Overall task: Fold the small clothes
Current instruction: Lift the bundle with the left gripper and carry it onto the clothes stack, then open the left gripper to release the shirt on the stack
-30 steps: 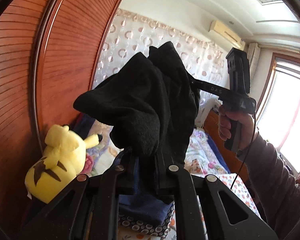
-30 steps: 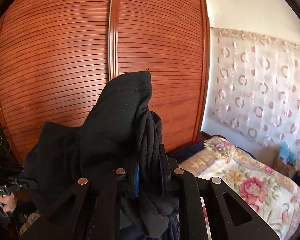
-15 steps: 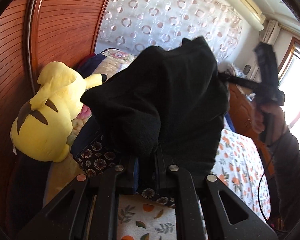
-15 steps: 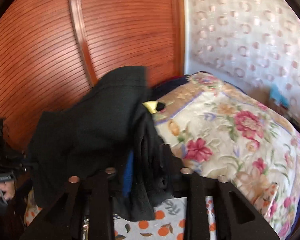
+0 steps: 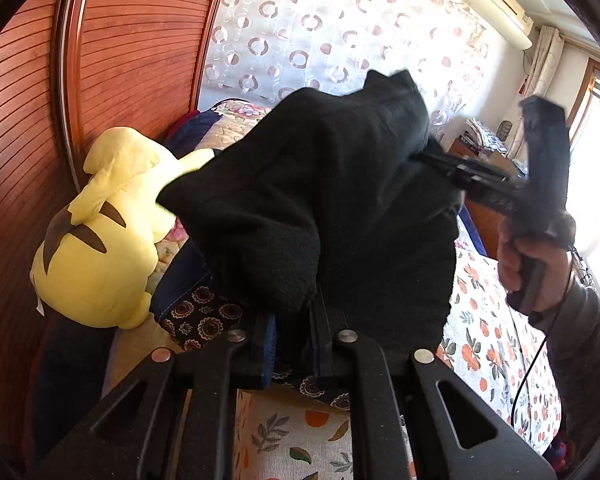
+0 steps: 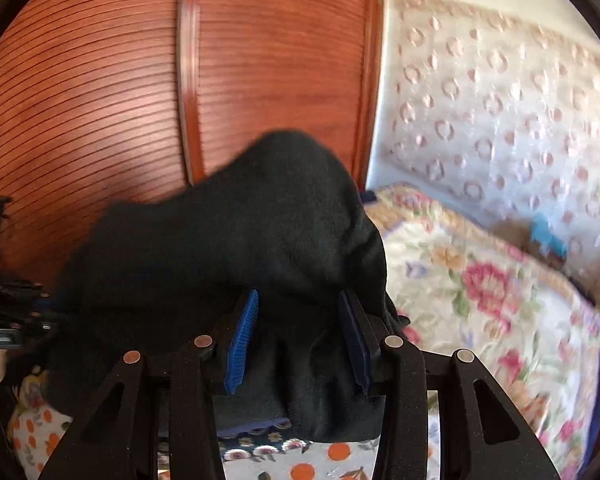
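Note:
A black fleece garment [image 5: 320, 200] hangs bunched above the bed between both grippers. My left gripper [image 5: 292, 320] is shut on its near edge, and the cloth bulges up over the fingers. In the left wrist view the right gripper [image 5: 446, 160] reaches into the garment's far side, held by a hand [image 5: 524, 264]. In the right wrist view my right gripper [image 6: 300, 300] stands with its jaws apart. The blue pads [image 6: 242, 340] show on either side of the garment [image 6: 240, 240], which lies loose over and between them. The left gripper [image 6: 4, 320] shows at the left edge.
A yellow plush toy [image 5: 100, 240] leans on the wooden wardrobe door [image 5: 132, 40] at the left. Below lie a dark flower-patterned cloth [image 5: 204, 316] and an orange-print bedsheet [image 5: 484, 352]. A floral quilt [image 6: 480, 280] covers the bed to the right.
Both grippers have come down toward the bed with the black garment. The right jaws, shut on the cloth a second ago, now stand apart. The left grip is unchanged.

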A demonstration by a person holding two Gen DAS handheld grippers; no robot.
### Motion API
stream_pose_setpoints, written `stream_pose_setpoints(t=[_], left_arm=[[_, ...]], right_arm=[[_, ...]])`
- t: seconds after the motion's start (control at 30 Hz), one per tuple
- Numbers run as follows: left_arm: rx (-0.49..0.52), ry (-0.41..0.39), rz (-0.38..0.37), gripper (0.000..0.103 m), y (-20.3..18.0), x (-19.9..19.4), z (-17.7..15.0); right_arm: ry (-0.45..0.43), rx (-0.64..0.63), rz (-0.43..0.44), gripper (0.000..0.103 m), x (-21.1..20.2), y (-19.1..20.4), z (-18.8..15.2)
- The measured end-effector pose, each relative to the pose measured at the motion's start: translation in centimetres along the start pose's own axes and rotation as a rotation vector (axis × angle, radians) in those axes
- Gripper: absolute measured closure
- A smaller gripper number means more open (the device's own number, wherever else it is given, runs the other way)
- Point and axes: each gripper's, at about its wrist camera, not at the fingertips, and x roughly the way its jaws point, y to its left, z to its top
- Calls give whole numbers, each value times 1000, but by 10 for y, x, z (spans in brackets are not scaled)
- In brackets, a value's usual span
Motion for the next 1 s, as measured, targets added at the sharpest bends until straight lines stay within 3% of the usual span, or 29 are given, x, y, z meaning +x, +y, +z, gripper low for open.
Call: stream_pose_setpoints(t=[0.07,0.3,0.37,0.5,0.57,0.63,0.77,1.0], left_arm=[[24,-14,17,90,-5,-2,-1],[123,-87,128,82,-31,-29,-7],[141,-125,141,68,-40,-42,-10],[199,-188,146,53,-67,-66,-16],[233,-210,147,33,-82,-75,-21],[260,-244,135,23,-98,-84,-26],[313,-272,120,20,-137,-96,-38],[337,-310,47,20,-188,-111,-61]], right_arm=[[-6,23,2,59,3,-1,-1],[-42,67,-25,59,-58,19,-14],[-60,87,-42,59,-87,33,-27],[-94,130,-74,59,-144,56,-69],[-101,146,-92,59,-166,64,-83],[-109,166,-111,59,-191,74,-96],[-144,201,-173,59,-245,91,-124],[-213,258,-292,40,-330,127,-173]])
